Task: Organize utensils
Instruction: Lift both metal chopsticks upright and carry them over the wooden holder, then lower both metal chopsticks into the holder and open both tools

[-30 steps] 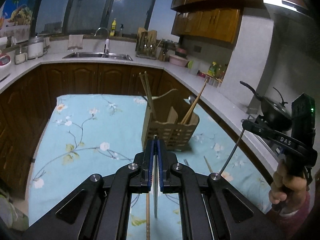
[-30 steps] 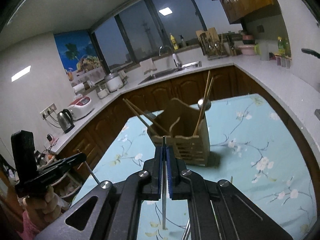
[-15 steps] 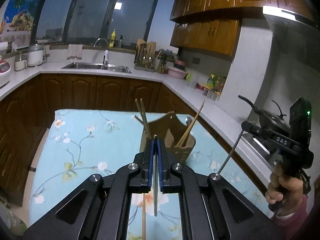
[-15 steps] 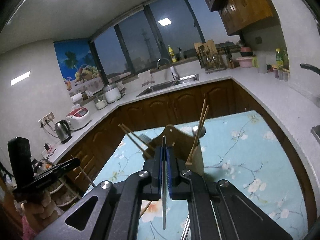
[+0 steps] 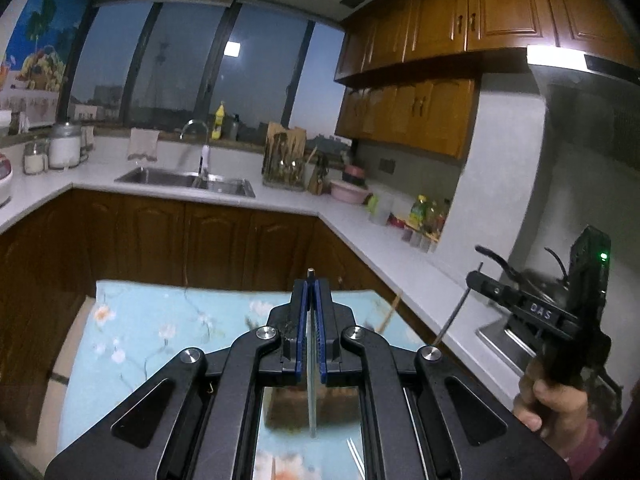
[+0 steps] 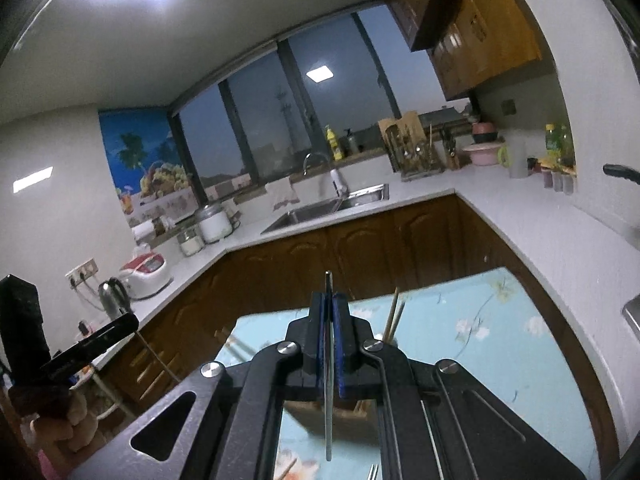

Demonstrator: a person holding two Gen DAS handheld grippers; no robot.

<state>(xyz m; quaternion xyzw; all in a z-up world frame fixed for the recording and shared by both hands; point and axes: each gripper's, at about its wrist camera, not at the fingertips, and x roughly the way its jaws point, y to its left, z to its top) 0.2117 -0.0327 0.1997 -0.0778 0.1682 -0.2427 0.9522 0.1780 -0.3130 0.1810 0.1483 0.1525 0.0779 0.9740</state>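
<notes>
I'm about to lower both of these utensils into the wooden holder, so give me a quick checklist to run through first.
1. Left gripper shut on the left utensil: ok.
2. Right gripper shut on the right utensil: ok.
3. Wooden holder in view below both grippers: ok, though mostly hidden.
4. Free compartment beneath each utensil: cannot tell.
5. Chopsticks apart from the right utensil: ok.

One readable label

White letters "DAS" sit on the black body of the right tongs [image 5: 538, 314]; nothing else in the kitchen can be read.
</notes>
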